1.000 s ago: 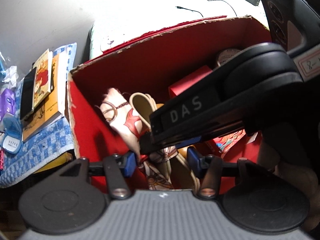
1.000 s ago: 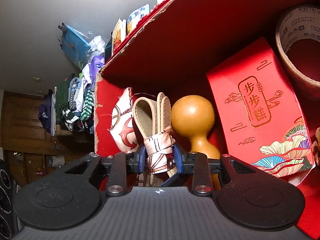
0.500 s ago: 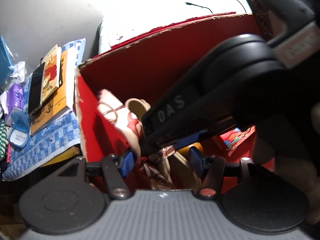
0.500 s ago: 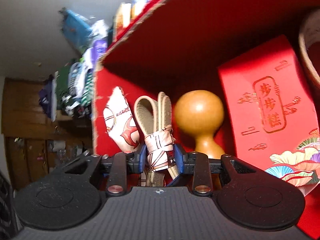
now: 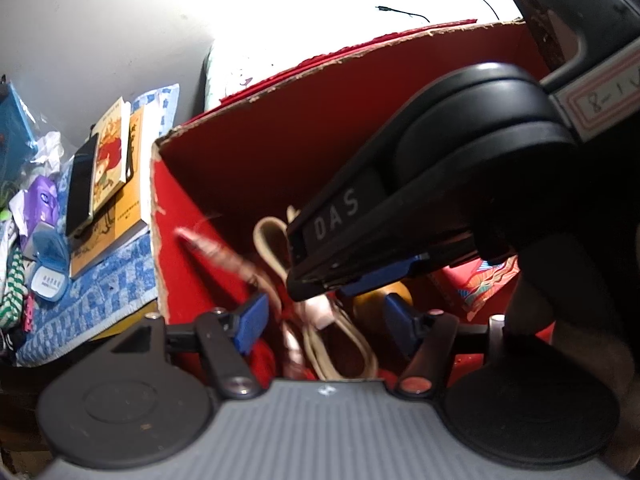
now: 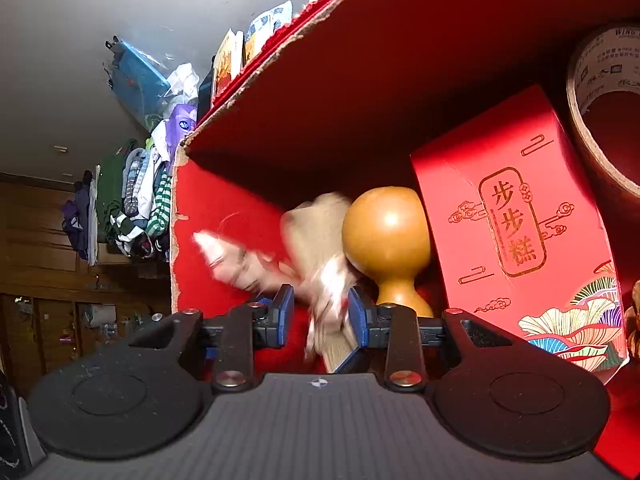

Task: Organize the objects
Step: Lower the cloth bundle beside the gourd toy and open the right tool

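A red cardboard box (image 5: 240, 168) (image 6: 360, 80) holds a beige strap bundle wrapped in a patterned scarf (image 6: 320, 248) (image 5: 340, 352), a wooden gourd (image 6: 386, 232) (image 5: 372, 300), a red gift box (image 6: 508, 220) and a tape roll (image 6: 600, 80). My right gripper (image 6: 320, 316) is inside the box. Its fingers stand slightly apart around the bundle, which is motion-blurred and leans on the right pad, with a gap at the left pad. My left gripper (image 5: 326, 320) hovers open above the strap, empty. The right gripper's black body (image 5: 440, 184) crosses the left wrist view and hides much of the box.
Left of the box, books (image 5: 116, 160) and a dark phone (image 5: 82, 188) lie on a blue checked cloth (image 5: 100, 300). A clothes pile (image 6: 136, 200) and a blue bag (image 6: 140, 80) sit beyond the box's left wall. A cable (image 5: 400, 10) runs behind.
The scarf-wrapped strap bundle, held firmly and sharp before, is now blurred and tipping left between the right fingers. The scarf end has swung down. The left gripper has stayed open.
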A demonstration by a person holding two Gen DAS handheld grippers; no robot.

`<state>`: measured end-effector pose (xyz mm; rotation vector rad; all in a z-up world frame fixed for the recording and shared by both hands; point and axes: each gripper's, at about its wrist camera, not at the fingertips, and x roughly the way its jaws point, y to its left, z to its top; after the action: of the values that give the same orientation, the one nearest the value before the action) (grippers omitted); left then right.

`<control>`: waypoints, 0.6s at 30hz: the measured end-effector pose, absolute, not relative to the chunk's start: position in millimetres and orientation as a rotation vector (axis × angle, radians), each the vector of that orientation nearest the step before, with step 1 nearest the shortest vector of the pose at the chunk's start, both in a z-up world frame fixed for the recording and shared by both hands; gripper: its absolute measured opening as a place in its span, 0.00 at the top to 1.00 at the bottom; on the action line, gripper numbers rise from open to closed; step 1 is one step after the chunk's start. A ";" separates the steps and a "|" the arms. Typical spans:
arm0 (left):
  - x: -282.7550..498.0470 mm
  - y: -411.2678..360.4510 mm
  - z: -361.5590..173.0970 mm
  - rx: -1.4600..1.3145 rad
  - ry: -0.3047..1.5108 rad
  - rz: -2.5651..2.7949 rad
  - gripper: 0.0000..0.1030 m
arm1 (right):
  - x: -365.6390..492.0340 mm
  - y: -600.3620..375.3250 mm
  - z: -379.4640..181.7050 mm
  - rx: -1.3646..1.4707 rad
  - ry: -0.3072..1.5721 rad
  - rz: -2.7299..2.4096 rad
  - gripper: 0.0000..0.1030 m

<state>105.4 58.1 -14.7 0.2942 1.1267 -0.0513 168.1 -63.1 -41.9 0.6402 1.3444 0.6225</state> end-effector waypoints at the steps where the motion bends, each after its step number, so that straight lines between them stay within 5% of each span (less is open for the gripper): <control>1: 105.5 58.0 -15.2 0.299 1.124 -0.049 0.35 | 168.0 -64.1 -41.6 0.639 1.342 0.623 0.67; 18: 104.8 52.7 -20.0 0.328 1.096 -0.008 0.33 | 164.5 -72.1 -35.3 0.667 1.254 0.640 0.67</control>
<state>104.8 52.7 -20.0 0.3283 1.0961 -0.0078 164.5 -72.1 -35.3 0.6665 1.2538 0.6400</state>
